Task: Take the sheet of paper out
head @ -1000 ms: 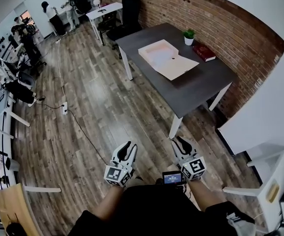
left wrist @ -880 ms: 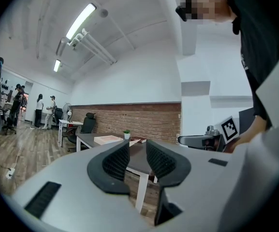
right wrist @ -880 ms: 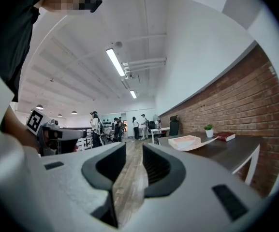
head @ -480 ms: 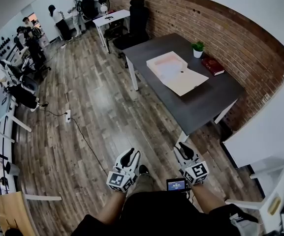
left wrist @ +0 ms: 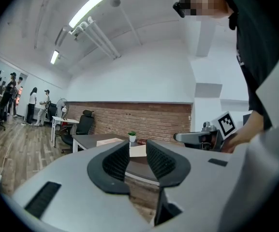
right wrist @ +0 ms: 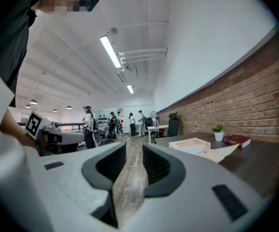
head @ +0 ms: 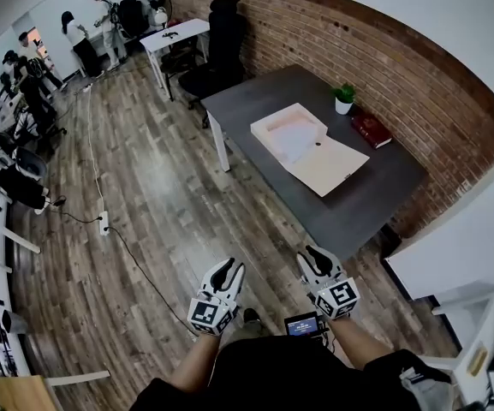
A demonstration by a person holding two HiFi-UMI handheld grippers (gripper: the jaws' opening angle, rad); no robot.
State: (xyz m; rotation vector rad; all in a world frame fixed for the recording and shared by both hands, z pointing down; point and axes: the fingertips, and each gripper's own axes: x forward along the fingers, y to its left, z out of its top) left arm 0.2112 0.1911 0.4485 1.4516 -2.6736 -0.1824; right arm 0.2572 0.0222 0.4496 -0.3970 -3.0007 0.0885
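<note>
L gripper & R gripper held low over wood floor, jaws spread w/ nothing between, well apart from tabletop, where sheet of paper lies in open box file mid-top, plant & red book by brick-wall edge.

A pale sheet of paper lies flat inside an open cream box file, near the middle of the dark table.
</note>
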